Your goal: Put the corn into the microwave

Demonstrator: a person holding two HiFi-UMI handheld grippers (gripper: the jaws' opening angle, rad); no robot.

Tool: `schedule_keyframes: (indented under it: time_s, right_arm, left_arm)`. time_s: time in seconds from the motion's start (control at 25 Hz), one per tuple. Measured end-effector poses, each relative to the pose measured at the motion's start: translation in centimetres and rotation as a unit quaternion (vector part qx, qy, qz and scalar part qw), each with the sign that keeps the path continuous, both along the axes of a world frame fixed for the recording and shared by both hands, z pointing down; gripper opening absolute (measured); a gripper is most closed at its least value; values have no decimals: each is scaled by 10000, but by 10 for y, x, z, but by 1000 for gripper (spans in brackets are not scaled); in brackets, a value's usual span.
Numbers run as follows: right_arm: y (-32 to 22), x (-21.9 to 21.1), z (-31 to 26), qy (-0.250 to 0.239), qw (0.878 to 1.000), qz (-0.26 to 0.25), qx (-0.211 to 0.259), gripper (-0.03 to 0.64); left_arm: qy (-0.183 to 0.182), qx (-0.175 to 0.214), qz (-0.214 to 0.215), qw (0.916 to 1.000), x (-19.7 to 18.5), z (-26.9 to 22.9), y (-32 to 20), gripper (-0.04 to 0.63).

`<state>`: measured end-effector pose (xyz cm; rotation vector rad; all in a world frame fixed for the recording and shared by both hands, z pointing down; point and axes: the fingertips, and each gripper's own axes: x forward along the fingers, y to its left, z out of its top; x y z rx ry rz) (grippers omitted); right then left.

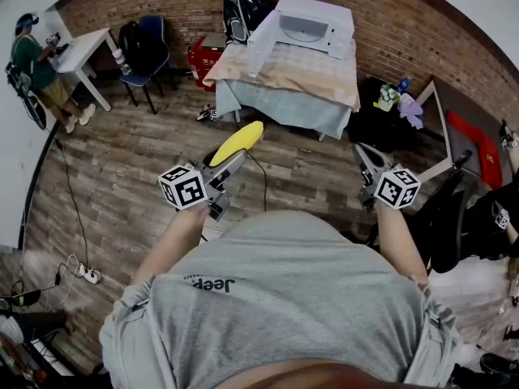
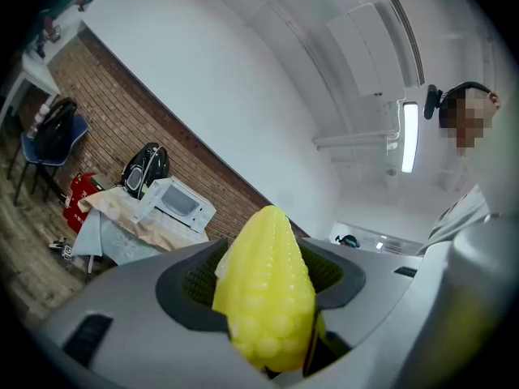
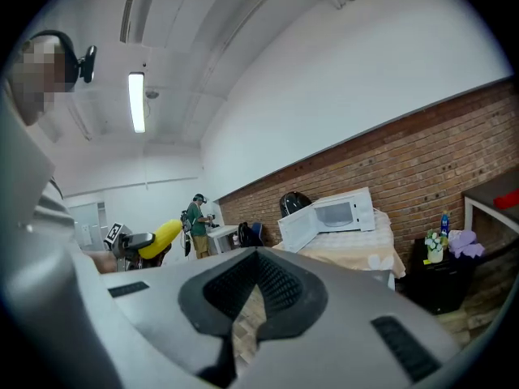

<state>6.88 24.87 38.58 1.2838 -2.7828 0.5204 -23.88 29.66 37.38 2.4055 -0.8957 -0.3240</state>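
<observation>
The microwave [image 1: 312,24] stands on the table [image 1: 280,104], a chair [image 1: 148,51] to its left, the corn [image 1: 237,142] before it.

A workroom set up for recording: brick wall [image 1: 162,6], plank floor [image 1: 122,160], microwave [image 1: 312,24] on a draped table [image 1: 284,78] top centre, another person [image 1: 31,59] at a desk [image 1: 85,47] upper left, power strip [image 1: 91,275] lower left.

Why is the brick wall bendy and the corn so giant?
Head view: the wide lens bows the red brick wall into a curve. Left gripper view: the bumpy yellow corn cob sits close to the camera, so it looms large.
</observation>
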Motion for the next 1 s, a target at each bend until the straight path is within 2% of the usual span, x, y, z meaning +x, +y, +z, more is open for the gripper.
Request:
schedule_keyframes:
  time_s: [0.12, 0.48, 0.76, 1.0]
  right_arm:
    - [-2, 5, -1, -141, 9999, 74, -26, 17]
    - [-6, 18, -6, -64, 9999, -39, 117, 17]
    - [-7, 48, -6, -10, 9997, -155, 162, 17]
    - [-7, 69, -5, 53, 9986, -480, 230, 17]
  left_arm:
    - [-10, -9, 8, 10000, 3, 0, -1, 258]
    - [-82, -20, 99, 9999, 27, -7, -12, 258]
    - [-169, 0, 142, 9998, 71, -15, -11, 258]
    - [-154, -5, 24, 9999, 115, -13, 1, 258]
